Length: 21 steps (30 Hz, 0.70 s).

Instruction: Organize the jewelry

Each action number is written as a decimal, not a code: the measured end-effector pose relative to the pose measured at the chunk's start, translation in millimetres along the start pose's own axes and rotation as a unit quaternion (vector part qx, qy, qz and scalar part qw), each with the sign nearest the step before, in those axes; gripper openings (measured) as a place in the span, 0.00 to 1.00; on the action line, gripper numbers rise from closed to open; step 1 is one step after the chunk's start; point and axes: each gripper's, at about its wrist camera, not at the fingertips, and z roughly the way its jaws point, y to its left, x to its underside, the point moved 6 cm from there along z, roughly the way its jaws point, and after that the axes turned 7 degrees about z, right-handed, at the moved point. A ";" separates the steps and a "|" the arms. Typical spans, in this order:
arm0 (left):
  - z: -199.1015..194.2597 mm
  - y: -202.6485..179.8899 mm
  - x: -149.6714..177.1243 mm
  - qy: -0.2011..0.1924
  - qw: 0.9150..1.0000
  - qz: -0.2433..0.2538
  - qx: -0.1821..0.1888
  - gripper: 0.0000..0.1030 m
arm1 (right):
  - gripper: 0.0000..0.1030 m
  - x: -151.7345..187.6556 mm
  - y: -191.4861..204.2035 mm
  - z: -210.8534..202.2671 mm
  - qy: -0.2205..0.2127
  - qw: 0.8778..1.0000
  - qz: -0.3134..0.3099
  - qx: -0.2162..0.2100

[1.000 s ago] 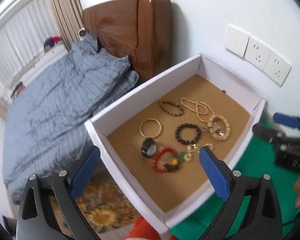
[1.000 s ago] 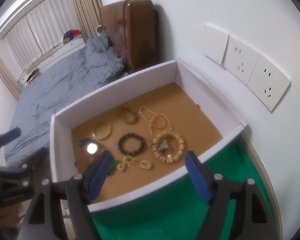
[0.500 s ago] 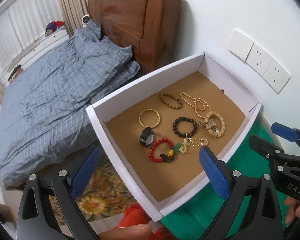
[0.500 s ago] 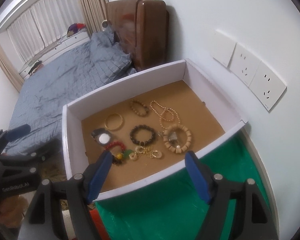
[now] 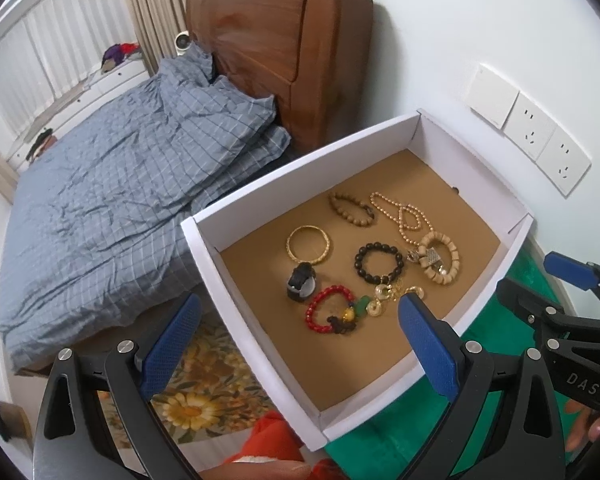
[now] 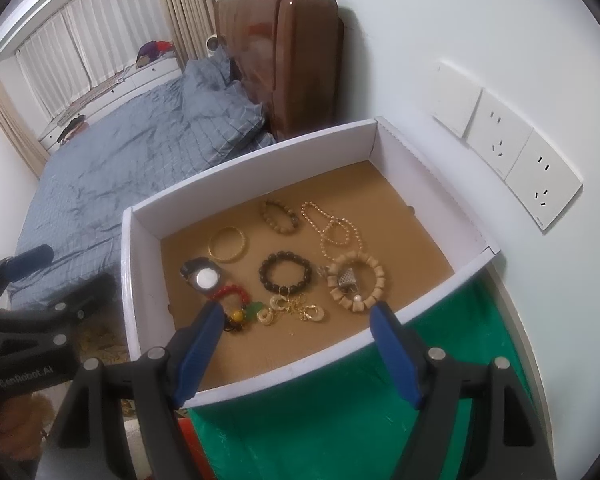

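Both grippers, left (image 5: 296, 322) and right (image 6: 296, 330), gape empty, now farther back from the box (image 6: 260, 376) whose bracelets (image 6: 285, 273) lie spread, suggesting sorting finished or paused.

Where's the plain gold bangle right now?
In both wrist views the plain gold bangle lies on the white box's brown floor, left of the dark beaded bracelet, just beyond the black watch.

One white box (image 5: 260, 312) holds five bracelets (image 5: 378, 262), one necklace (image 5: 400, 212), one watch (image 5: 300, 286), and gold charms (image 5: 388, 294).
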 end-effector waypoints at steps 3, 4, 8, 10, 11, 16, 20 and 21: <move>1.3 -0.2 -0.3 0.001 1.000 -0.001 -0.003 0.96 | 0.75 -0.7 -0.2 0.3 0.001 1.000 0.002 0.001; 1.7 -0.3 -0.1 0.002 1.000 -0.001 -0.004 0.96 | 0.75 -0.3 -0.1 0.9 0.001 1.000 0.002 0.001; 2.7 -0.2 0.6 0.005 1.000 0.000 -0.006 0.96 | 0.76 -0.7 -0.4 1.1 0.002 1.000 0.002 0.002; 2.7 0.1 1.4 0.006 1.000 -0.001 -0.007 0.96 | 0.76 -0.3 -0.1 1.9 0.002 1.000 0.001 0.002; 2.0 0.6 2.0 0.006 1.000 -0.001 -0.008 0.96 | 0.76 -0.1 -0.3 2.4 0.003 1.000 0.000 0.002; 1.4 1.5 2.1 0.004 1.000 -0.001 -0.012 0.96 | 0.76 2.6 0.0 3.6 0.004 1.000 0.001 0.004; 1.7 2.9 2.8 0.006 1.000 -0.005 -0.008 0.96 | 0.76 3.7 -0.6 2.5 0.004 1.000 0.003 0.008; 1.7 2.6 2.9 0.005 1.000 -0.005 -0.006 0.96 | 0.76 4.1 -0.7 2.2 0.004 1.000 0.004 0.008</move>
